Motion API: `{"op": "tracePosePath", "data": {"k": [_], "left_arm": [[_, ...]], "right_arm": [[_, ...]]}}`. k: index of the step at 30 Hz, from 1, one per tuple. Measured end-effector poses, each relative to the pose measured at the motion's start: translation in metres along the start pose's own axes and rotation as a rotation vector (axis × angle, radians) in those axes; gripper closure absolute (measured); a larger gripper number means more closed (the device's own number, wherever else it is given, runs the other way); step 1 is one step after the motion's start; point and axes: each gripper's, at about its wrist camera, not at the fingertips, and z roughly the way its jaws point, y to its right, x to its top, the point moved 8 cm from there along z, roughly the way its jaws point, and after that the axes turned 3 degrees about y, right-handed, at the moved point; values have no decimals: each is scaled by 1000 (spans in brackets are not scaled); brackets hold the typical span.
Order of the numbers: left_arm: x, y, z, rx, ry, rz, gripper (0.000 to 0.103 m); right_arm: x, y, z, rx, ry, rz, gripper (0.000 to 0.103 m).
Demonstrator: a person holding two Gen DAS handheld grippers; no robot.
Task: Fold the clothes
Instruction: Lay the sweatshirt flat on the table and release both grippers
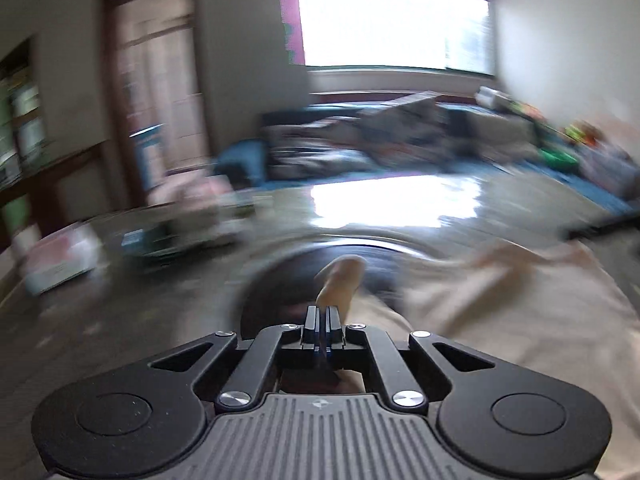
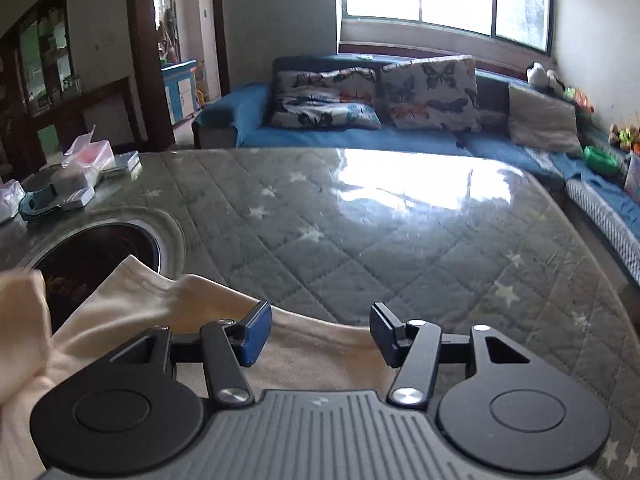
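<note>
A cream garment (image 2: pixel 132 320) lies on the near left part of the table. In the blurred left wrist view my left gripper (image 1: pixel 322 314) is shut on a pinch of the cream garment (image 1: pixel 339 280), which sticks up past the fingertips; the rest of the cloth (image 1: pixel 520 312) spreads to the right. In the right wrist view my right gripper (image 2: pixel 320 330) is open and empty, hovering just above the garment's far edge. A lifted fold of the cloth (image 2: pixel 24 320) rises at the left edge.
The table (image 2: pixel 380 240) has a grey quilted star cover under glass and a round dark recess (image 2: pixel 100 256) at the left. Boxes and small items (image 2: pixel 76 176) sit at the far left. A blue sofa with butterfly cushions (image 2: pixel 400 96) stands behind.
</note>
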Motion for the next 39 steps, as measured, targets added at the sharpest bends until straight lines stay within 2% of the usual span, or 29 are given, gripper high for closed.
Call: {"op": "tracePosePath", "data": {"k": [2,6,9,11,13,16,21,22,23,24,27,34,35,37,39], "left_arm": [[-4,-32,-4,74,-16,-49,100],[-32,-78,-13,171,-92,-109,100],[-52,-97,-17,232,-156,-126,98],[-54,-99,-19,244,-172,-130,98],[-45,-90,-20,201,-148,-135,98],[-23,-58,-16,93,-108,-95,95],[0,7,12,-52,-108,-26,90],[3,20,18,-67,-113,-6,84],[5,34,26,-85,-118,16,74],[9,45,33,-103,-118,38,70],[15,71,57,-109,-126,88,68],[23,96,103,-148,-174,88,67],[22,98,107,-153,-180,94,68],[21,101,116,-159,-193,104,68],[18,102,123,-164,-202,107,72]], "right_arm": [[-2,-2,-6,-5,0,-33,46],[-19,-10,-11,8,-40,-93,45],[-32,-17,-10,10,-71,-138,44],[-35,-16,-9,-1,-78,-126,44],[-36,-12,-8,-8,-78,-93,44],[-35,-2,-7,-30,-78,-47,44],[-35,14,-7,-53,-74,-4,44],[-34,16,-7,-56,-73,-1,44],[-34,18,-7,-61,-72,1,44],[-33,20,-6,-65,-72,4,44],[-31,27,-3,-72,-72,16,44],[-30,37,4,-62,-78,26,46],[-30,38,5,-57,-81,24,47],[-30,39,8,-49,-87,23,56],[-31,39,13,-45,-93,24,59]]}}
